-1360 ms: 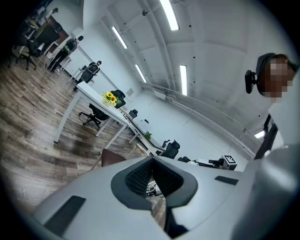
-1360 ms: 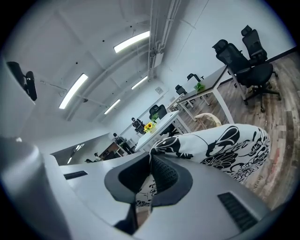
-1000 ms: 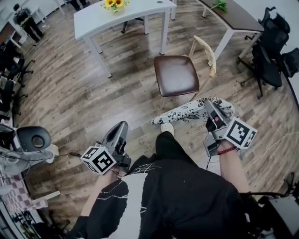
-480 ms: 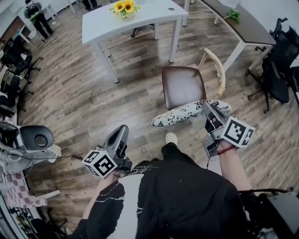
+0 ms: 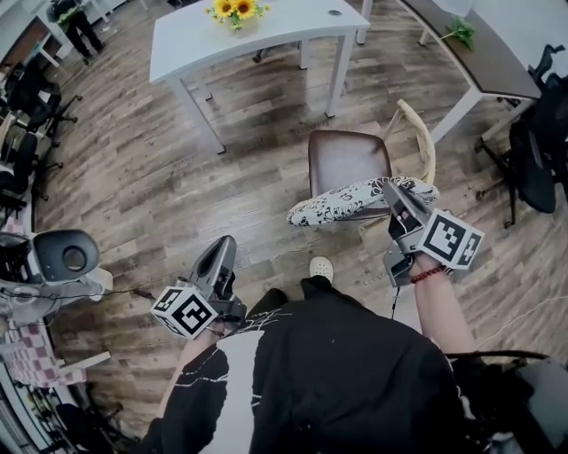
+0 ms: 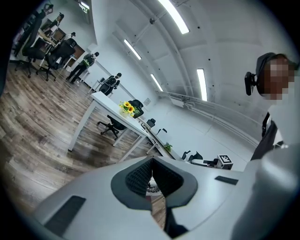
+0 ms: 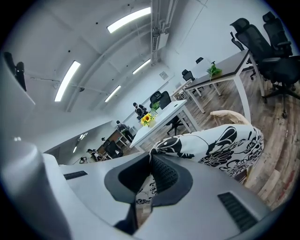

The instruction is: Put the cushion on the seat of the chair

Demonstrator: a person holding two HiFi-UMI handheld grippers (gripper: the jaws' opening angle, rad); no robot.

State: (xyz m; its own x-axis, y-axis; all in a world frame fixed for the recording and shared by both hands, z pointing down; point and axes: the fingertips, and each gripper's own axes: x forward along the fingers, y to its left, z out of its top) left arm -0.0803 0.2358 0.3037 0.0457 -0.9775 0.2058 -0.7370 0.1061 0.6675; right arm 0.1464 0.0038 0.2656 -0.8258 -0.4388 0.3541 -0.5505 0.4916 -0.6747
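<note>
- Wood-plank floor (image 5: 133, 195): one open stretch, running under everything.
- Tabletops, two. The white tabletop (image 5: 248, 35) stands on white legs at the far side. The brown tabletop (image 5: 484, 53) runs along the upper right.
- Black office chairs (image 5: 531, 155) are bunched at the right edge. They are too overlapped to count.
- Chair (image 5: 348, 160): one, with a brown padded seat and a pale wooden back on its right side. It stands between the white tabletop and the person.
- Cushion (image 5: 346, 202): one, white with a black flower print. It is held up by its right end and lies across the near edge of the chair seat. I cannot tell whether it touches the seat. In the right gripper view the cushion (image 7: 220, 140) bulges out just beyond the pads.
- Tongs, two, each with one marker cube.
- Right tongs (image 5: 391, 188): clamped on the cushion's edge. The printed cloth shows pinched between the pads of the right tongs (image 7: 151, 164).
- Left tongs (image 5: 222, 246): low at the person's left, well apart from chair and cushion. In their own view the left tongs (image 6: 151, 165) are pressed together with nothing gripped.
- Sunflowers (image 5: 235, 11): one bunch on the white tabletop.
- Green sprig (image 5: 461, 34): one, on the brown tabletop.
</note>
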